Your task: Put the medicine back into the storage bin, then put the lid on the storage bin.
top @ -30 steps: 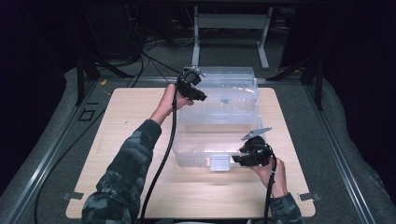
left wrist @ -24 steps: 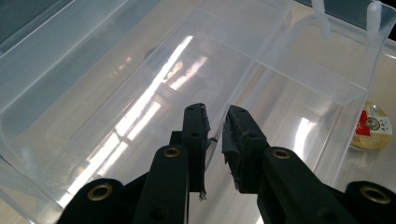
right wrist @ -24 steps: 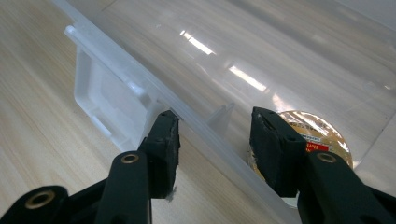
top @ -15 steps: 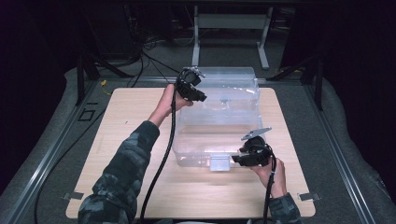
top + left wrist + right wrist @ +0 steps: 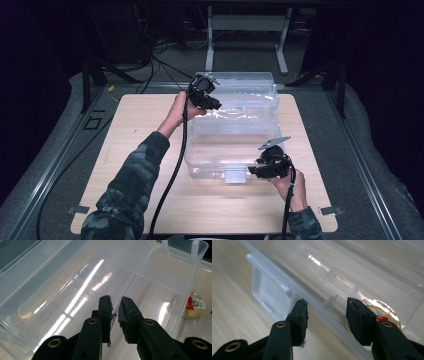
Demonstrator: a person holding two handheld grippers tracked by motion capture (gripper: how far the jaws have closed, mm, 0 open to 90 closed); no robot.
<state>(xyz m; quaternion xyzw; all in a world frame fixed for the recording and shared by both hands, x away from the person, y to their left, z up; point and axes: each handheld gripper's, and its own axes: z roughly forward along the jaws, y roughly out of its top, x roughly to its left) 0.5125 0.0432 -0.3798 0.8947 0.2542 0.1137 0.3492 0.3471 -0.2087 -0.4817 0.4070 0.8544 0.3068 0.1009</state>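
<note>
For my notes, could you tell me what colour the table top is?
Light wood grain table top, clearest in the right gripper view.

The room lay dark around the lit table [image 5: 150, 150]; overhead light streaked glare across the clear box [image 5: 82, 287], and close jaws looked soft.

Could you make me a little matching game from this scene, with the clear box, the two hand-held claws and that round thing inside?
Things:
1. left gripper
2. right gripper
3. roll of tape
4. latch

States:
A. lies inside the clear box
B. pinched shut on the lid's edge
C. white tab on the box's near side
D. jaws apart, astride the box's near rim

Pairs: 1-B, 2-D, 3-A, 4-C
</note>
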